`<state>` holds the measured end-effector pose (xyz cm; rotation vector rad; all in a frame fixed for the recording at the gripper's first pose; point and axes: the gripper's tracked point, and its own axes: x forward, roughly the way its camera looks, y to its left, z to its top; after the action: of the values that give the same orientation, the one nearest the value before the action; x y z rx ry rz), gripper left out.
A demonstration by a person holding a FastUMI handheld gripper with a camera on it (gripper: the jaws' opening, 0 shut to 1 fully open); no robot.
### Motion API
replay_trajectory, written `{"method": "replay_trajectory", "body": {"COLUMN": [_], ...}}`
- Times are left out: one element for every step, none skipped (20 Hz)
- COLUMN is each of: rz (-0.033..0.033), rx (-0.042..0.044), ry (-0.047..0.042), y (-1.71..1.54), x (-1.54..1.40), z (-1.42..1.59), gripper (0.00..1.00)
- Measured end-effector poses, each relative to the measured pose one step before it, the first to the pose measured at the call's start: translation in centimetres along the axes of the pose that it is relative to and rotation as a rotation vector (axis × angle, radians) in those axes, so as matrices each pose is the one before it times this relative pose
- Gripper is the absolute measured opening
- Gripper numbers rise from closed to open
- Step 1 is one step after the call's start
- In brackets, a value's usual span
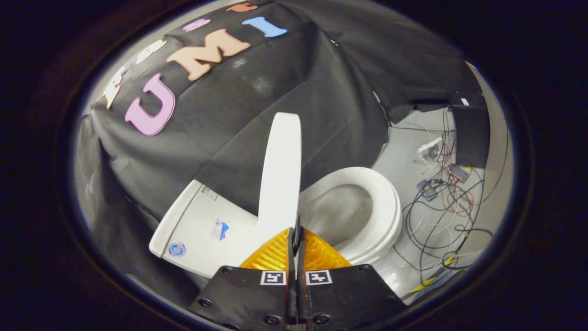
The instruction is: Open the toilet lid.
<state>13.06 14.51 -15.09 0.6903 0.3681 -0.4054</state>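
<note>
The white toilet lid stands raised and nearly upright, seen edge-on just ahead of my fingertips. To its right lies the uncovered white seat ring around the bowl. To its left is the white tank against the black cloth wall. My gripper is shut, its fingers pressed together with nothing visible between them. The tips sit right at the lid's lower edge; I cannot tell whether they touch it.
Tangled cables and small electronic parts lie on the grey floor to the right of the toilet. A black box stands beyond them. The black cloth wall hangs close behind the tank and lid.
</note>
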Motion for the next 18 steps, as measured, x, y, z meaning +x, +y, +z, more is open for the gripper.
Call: {"method": "replay_trajectory", "body": {"rz": [0.00005, -0.00020, -0.00062, 0.00080, 0.00143, 0.00371, 0.00181, 0.00435, 0.00288, 0.00371, 0.00535, 0.00159, 0.00049, 0.00060, 0.00203, 0.00137, -0.00127, -0.00039], "rx": [-0.01229, -0.00824, -0.01197, -0.01837, -0.02131, -0.02201, -0.01483, -0.01389, -0.00815, -0.00778, -0.00662, -0.00853, -0.01347, -0.01585, -0.01241, -0.01405, -0.01040, -0.01198], "ry": [-0.00194, -0.00336, -0.00201, -0.00303, -0.00226, -0.00060, -0.00131, -0.00402, -0.00073, -0.00537, -0.00382, 0.00023, -0.00417, 0.00130, -0.00328, 0.00212, -0.00135, 0.00285], "y": [0.578, 0.493, 0.413, 0.436, 0.451, 0.503, 0.313, 0.402, 0.402, 0.368, 0.403, 0.352, 0.319, 0.321, 0.414, 0.437, 0.322, 0.325], "x": [-0.074, -0.225, -0.070, -0.094, -0.150, -0.034, -0.062, -0.069, -0.039, -0.059, -0.101, -0.026, -0.078, 0.055, -0.075, -0.048, -0.063, 0.052], "z": [0.230, 0.198, 0.026, 0.129, 0.101, 0.108, 0.089, 0.168, 0.048, 0.148, 0.091, 0.059, 0.144, 0.134, 0.071, 0.128, 0.070, 0.090], "gripper": [0.01, 0.01, 0.01, 0.01, 0.01, 0.01, 0.01, 0.01, 0.01, 0.02, 0.02, 0.02, 0.02, 0.02, 0.02, 0.02, 0.02, 0.02]}}
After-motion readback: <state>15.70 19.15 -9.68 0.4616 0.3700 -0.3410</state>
